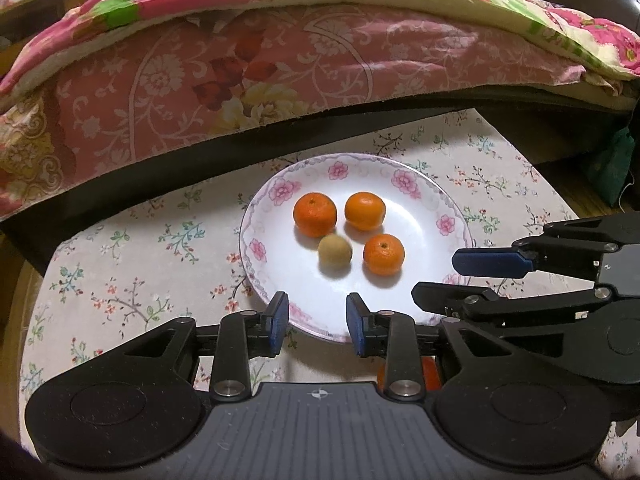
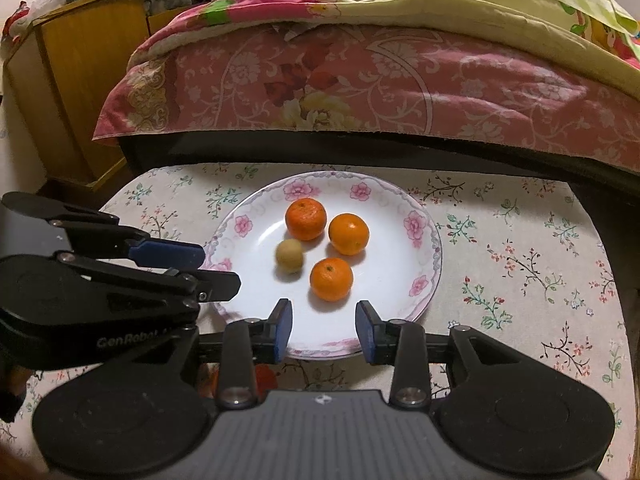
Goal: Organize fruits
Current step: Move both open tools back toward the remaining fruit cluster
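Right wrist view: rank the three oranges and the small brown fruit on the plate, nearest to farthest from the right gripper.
From the right gripper, open at the plate's near rim:
1. Front orange, just ahead, plate centre.
2. Small brown fruit, ahead to the left.
3. Right-hand orange, farther back.
4. Back orange, nearest the far rim.

orange fruit (image 1: 428, 372) mostly hidden beneath left gripper (image 1: 317, 322), bed (image 2: 360, 80) cut off at top
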A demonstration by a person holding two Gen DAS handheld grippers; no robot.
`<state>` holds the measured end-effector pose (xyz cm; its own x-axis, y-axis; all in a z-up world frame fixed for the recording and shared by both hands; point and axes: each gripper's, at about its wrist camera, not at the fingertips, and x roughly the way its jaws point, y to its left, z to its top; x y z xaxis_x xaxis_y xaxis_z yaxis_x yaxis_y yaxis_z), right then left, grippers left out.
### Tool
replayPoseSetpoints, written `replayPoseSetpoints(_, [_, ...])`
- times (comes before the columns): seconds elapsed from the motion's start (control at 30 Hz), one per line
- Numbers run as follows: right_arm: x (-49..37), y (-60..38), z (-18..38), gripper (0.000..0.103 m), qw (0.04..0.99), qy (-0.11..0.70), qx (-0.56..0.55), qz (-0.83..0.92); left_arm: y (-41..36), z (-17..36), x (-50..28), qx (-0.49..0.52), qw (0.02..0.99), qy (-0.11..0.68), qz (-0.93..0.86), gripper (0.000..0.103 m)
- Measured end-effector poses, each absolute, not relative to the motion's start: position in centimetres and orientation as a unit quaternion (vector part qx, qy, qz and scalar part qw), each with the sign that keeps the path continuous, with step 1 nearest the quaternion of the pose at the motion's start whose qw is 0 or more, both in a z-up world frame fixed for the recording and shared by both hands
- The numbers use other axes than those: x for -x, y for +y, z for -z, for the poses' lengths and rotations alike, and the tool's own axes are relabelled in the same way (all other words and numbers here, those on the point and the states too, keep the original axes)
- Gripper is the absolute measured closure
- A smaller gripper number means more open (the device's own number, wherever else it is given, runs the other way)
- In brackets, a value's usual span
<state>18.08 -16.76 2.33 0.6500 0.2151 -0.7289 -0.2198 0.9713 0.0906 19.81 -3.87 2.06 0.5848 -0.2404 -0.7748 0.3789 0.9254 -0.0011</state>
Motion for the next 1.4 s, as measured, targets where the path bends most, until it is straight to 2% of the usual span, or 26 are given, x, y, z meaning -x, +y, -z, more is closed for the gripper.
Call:
replayPoseSetpoints(0.8, [-9.4,-13.6,-3.5,0.074,0.89,0.435,-0.009,-0.137,-1.3,-3.4,-11.8,-0.113,0.861,0.457,0.193,0.063])
replayPoseSetpoints(0.87, [-8.8,-13.2,-3.4,0.074,0.888,0.439,-0.009,-0.14,-1.0,-3.4,-11.3,-0.121,0.858,0.46,0.194,0.061])
replayPoseSetpoints(0.97, [-8.1,-12.5,-3.0,0.074,0.884,0.443,-0.009,-0.147,0.0,-3.2,-11.1,-0.119,0.858,0.463,0.189,0.054])
replayPoseSetpoints(1.4, [-8.6,-9.1,-1.0,0.074,0.865,0.463,-0.005,-0.193,1.6,-3.2,-11.2,-0.118,0.86,0.458,0.191,0.053])
